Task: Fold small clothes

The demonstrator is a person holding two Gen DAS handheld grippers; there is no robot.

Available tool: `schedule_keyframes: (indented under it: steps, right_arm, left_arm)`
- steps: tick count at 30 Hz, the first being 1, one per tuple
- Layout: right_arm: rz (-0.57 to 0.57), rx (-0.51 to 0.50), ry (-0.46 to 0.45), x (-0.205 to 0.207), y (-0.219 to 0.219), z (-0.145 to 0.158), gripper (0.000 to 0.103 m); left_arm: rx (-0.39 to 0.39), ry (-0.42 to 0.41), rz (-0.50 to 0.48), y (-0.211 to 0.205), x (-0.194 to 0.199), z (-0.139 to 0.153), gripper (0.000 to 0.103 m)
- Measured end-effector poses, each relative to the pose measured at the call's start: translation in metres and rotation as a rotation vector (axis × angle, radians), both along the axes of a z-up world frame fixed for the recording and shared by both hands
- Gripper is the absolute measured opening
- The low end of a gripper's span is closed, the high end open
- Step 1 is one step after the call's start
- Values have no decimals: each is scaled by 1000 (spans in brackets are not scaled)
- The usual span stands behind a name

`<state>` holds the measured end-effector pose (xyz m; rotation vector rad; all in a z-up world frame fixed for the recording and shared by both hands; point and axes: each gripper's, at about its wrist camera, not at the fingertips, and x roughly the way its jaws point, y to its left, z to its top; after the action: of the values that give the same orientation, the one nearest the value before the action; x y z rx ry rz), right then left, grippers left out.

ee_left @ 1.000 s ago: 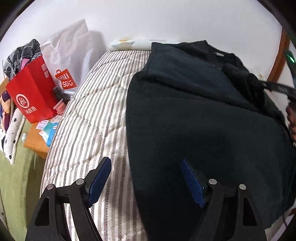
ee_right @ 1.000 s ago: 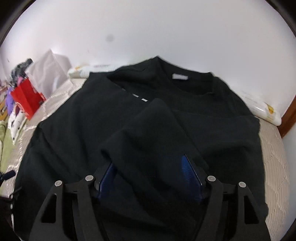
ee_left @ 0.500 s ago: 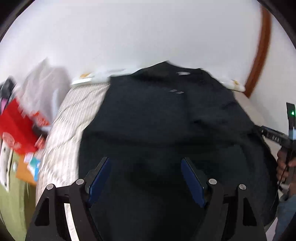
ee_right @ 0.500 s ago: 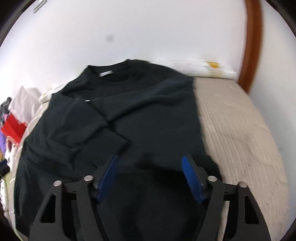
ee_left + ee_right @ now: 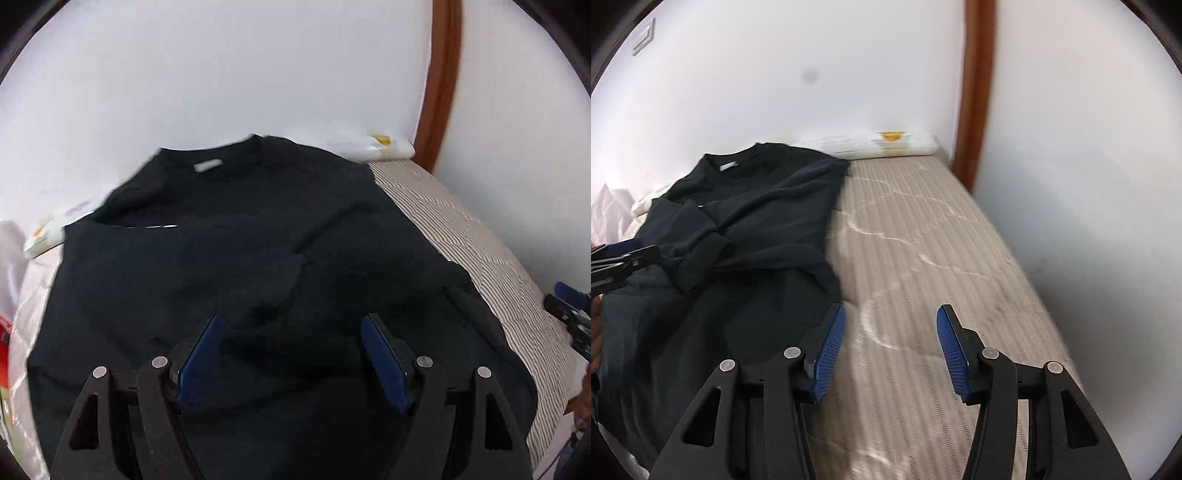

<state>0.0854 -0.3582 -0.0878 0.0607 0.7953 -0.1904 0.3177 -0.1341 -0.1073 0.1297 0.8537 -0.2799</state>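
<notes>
A black sweatshirt [image 5: 258,229] lies spread on the striped mattress, collar toward the wall, with one sleeve folded across its chest and the cuff [image 5: 698,254] near the middle. My left gripper [image 5: 291,339] hovers open above the lower body of the sweatshirt, and nothing is between its blue pads. My right gripper [image 5: 890,332] is over bare mattress just right of the sweatshirt's [image 5: 757,221] edge; its jaws are closing with nothing between them. The left gripper [image 5: 624,258] shows at the left edge of the right wrist view.
The striped mattress [image 5: 923,240] runs bare to the right of the garment, up to a white wall and a brown wooden frame [image 5: 975,92]. A white packaged pillow [image 5: 879,144] lies along the far wall. A white plastic bag [image 5: 609,210] sits at the far left.
My right gripper let go of the sleeve and swung right, off the sweatshirt onto bare mattress, jaws narrowing. My left gripper swung from the sweatshirt's left edge to over its middle.
</notes>
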Motion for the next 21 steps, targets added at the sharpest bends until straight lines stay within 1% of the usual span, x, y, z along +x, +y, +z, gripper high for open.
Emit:
schedule_keyframes:
  steps: [3,7,10,15,16,17,18,19,20,21]
  right_arm:
    - [-9,25,-6,-6,-14,-3,51]
    - [-3,47,1,-8,-23,-15,51]
    - [-2,51,24,-4,-26,-25,51]
    - [5,74,28,2,-25,-30,51]
    - [6,78,27,3,-24,-30,51]
    - [8,80,27,4,-23,-30,51]
    - [11,80,26,5,-22,-30,51]
    - [14,79,23,5,-19,-28,51]
    - [16,77,22,5,-16,-26,51]
    - [20,76,20,5,-14,-24,51]
  left_arm:
    - [29,12,-4,-18,14,-15,76]
    - [25,56,-11,-30,27,-36,76]
    - [43,74,-8,-37,32,-52,76]
    - [60,59,7,-43,36,-66,77]
    - [61,58,8,-44,38,-68,72]
    - [71,43,12,-43,35,-67,59]
    - [80,35,15,-42,35,-64,51]
    - [94,33,20,-39,35,-62,33]
    - [98,35,33,-34,36,-59,25]
    - [77,41,35,-28,37,-56,24]
